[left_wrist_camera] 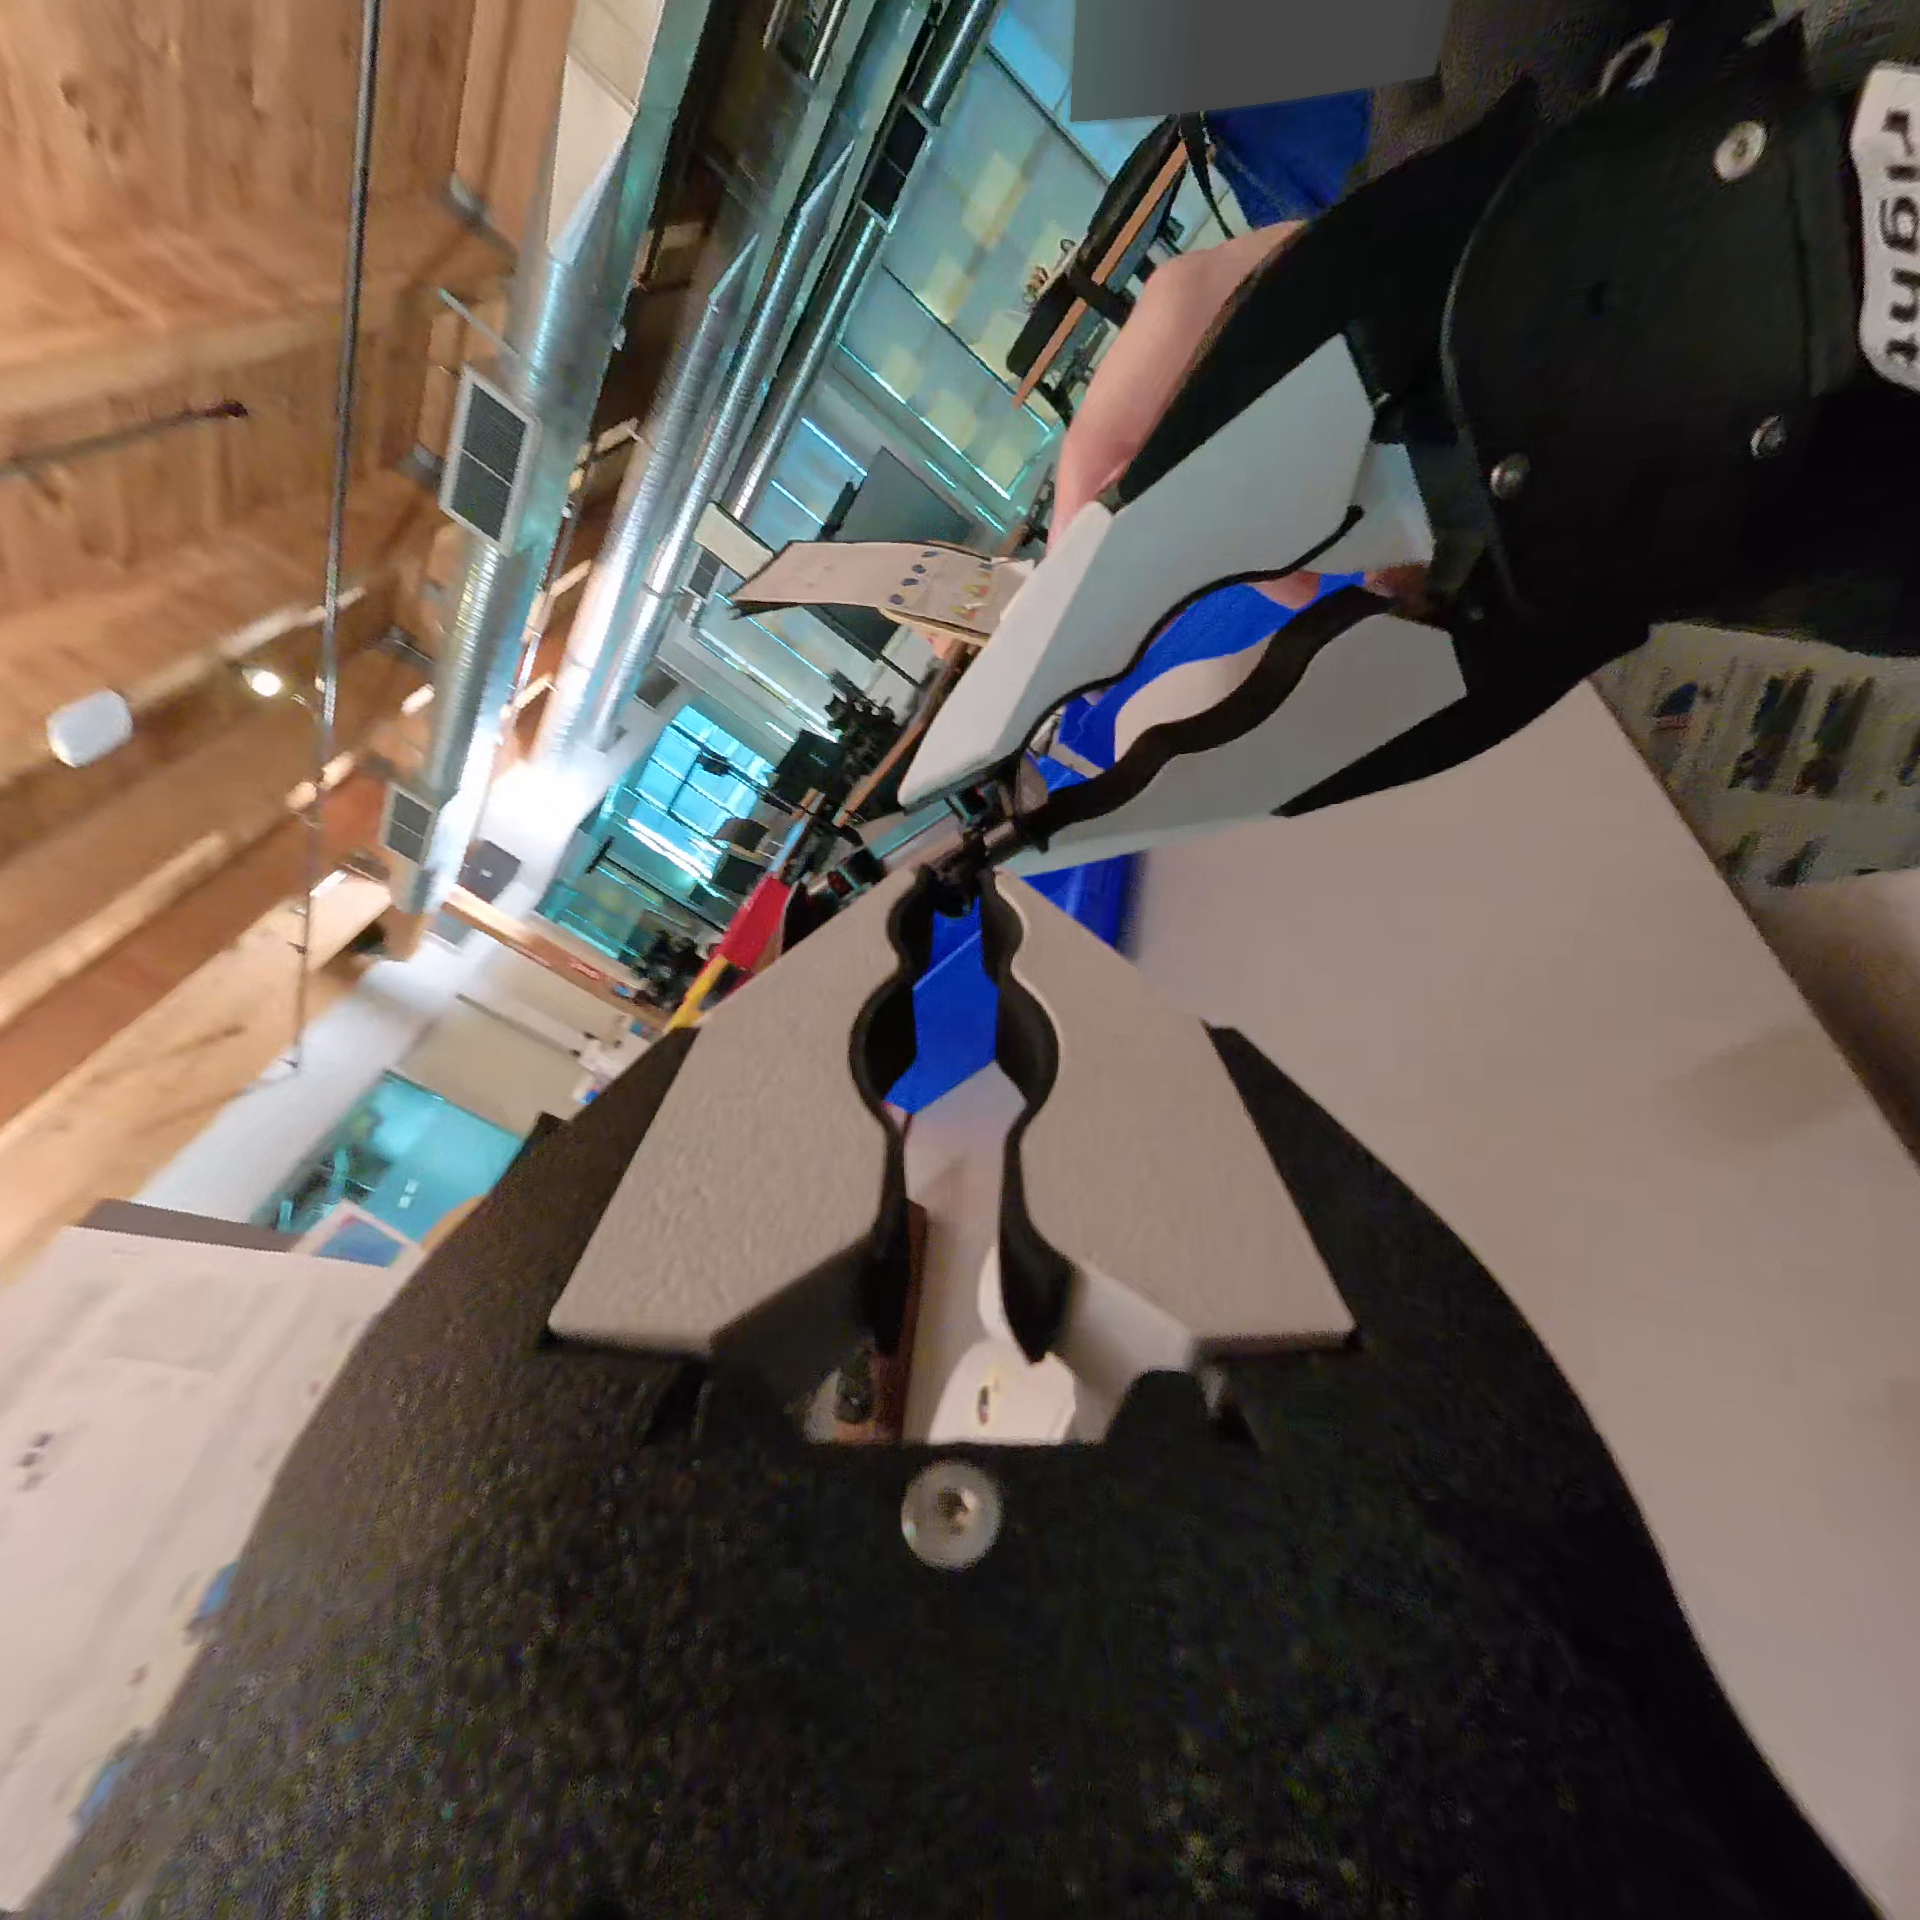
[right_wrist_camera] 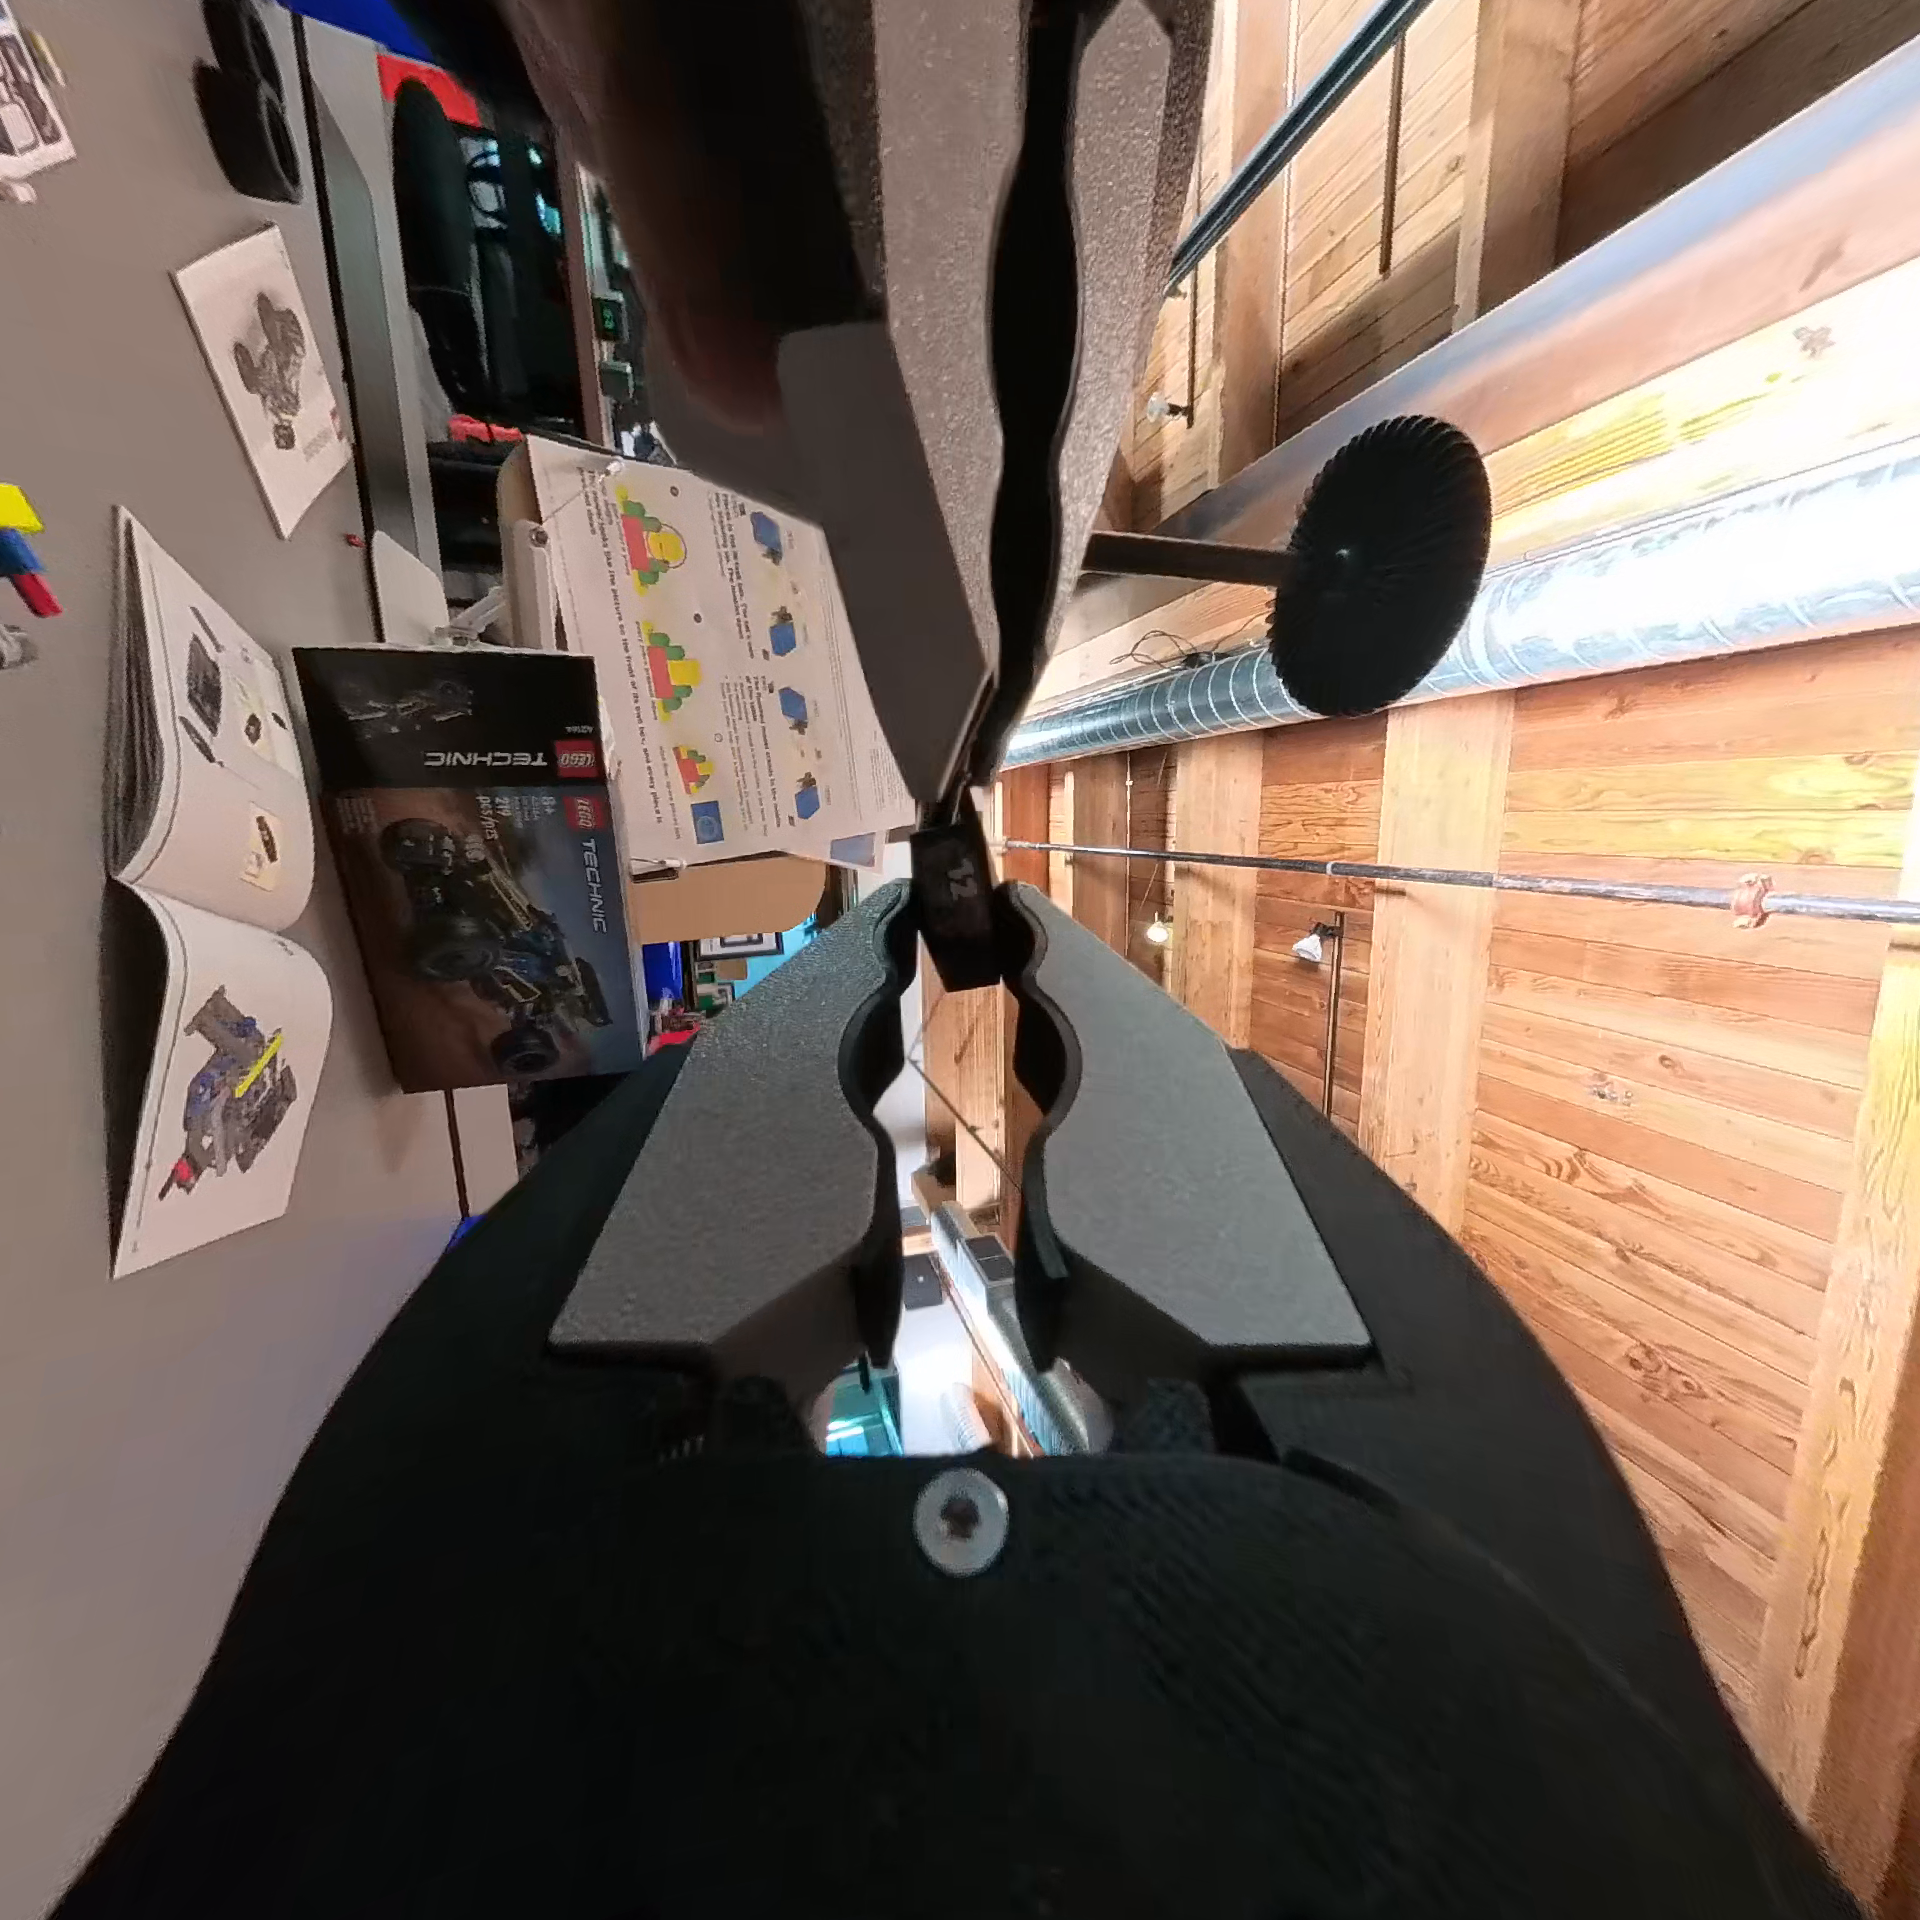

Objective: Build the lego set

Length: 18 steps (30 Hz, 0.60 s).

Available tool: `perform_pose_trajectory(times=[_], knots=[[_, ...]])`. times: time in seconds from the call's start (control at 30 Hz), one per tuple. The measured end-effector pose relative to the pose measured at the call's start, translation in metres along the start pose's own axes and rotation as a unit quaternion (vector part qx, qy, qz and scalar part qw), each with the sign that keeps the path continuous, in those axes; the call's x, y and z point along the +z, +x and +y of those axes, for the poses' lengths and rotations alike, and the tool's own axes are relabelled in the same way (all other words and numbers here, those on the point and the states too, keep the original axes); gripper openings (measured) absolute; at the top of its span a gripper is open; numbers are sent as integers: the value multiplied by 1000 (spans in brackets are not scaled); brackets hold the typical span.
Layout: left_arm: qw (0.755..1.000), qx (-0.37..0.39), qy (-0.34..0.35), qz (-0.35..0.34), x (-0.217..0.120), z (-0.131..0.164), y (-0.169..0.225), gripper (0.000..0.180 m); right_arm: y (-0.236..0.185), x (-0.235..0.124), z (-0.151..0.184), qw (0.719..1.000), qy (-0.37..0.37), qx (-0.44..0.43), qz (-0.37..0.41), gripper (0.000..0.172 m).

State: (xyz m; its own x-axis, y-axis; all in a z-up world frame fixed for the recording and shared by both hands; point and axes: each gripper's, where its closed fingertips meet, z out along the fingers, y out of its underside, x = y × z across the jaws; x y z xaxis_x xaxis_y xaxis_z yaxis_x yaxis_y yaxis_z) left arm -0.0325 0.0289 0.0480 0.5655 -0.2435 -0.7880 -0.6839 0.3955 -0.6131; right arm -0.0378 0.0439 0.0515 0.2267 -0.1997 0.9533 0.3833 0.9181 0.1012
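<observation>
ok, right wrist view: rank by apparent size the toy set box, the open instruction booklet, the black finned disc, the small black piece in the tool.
1. open instruction booklet and toy set box: look alike, not ranked
2. black finned disc
3. small black piece, pinched by the right tool; nearest the camera yet looks smallest.

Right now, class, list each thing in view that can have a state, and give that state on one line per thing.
Right gripper: shut on a small black piece, held in the air.
Left gripper: tips shut on the top end of that black piece.
Instruction booklet: lying open on the grey table.
Toy set box: closed, lying on the table.
Black wheel: lying loose on the table.
</observation>
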Motion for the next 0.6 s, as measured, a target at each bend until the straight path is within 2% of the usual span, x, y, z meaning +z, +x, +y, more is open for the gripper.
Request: perform_pose_trajectory(times=[0.1,0.17,0.2,0.23,0.27,0.3,0.33,0.37,0.4,0.43,0.47,0.5,0.53,0.57,0.6], knots=[[1000,-12,1,17,-1,4,2,4,-6,1,0,999,7,22,-25,12],[1000,28,0,13,-3,10,0,4,-13,-1,-3,985,43,144,-89,22],[998,52,-2,22,-4,14,1,3,-11,-4,-2,964,64,229,-117,31],[997,74,1,27,-7,16,2,3,-10,-7,0,931,79,323,-151,39],[995,95,13,28,-9,16,3,3,-9,-9,5,882,89,425,-183,48],[993,107,24,34,-11,16,5,3,-7,-10,10,811,100,536,-211,57],[992,111,33,40,-13,15,8,3,-7,-12,11,716,116,642,-246,62],[991,115,45,45,-15,14,11,3,-8,-14,11,606,136,733,-279,64],[989,123,58,56,-17,11,16,3,-10,-15,9,500,159,794,-306,61],[987,132,63,67,-18,11,21,3,-11,-19,5,418,197,824,-328,50],[984,145,64,76,-18,11,26,3,-14,-23,2,356,221,840,-346,32],[981,160,65,84,-18,12,31,3,-21,-23,-1,309,227,849,-363,28],[979,173,62,92,-17,14,35,3,-25,-25,-7,270,236,852,-381,36],[976,184,59,96,-17,16,38,3,-29,-27,-13,243,239,850,-401,26],[974,194,60,102,-16,18,42,3,-34,-28,-19,235,237,846,-416,18]])
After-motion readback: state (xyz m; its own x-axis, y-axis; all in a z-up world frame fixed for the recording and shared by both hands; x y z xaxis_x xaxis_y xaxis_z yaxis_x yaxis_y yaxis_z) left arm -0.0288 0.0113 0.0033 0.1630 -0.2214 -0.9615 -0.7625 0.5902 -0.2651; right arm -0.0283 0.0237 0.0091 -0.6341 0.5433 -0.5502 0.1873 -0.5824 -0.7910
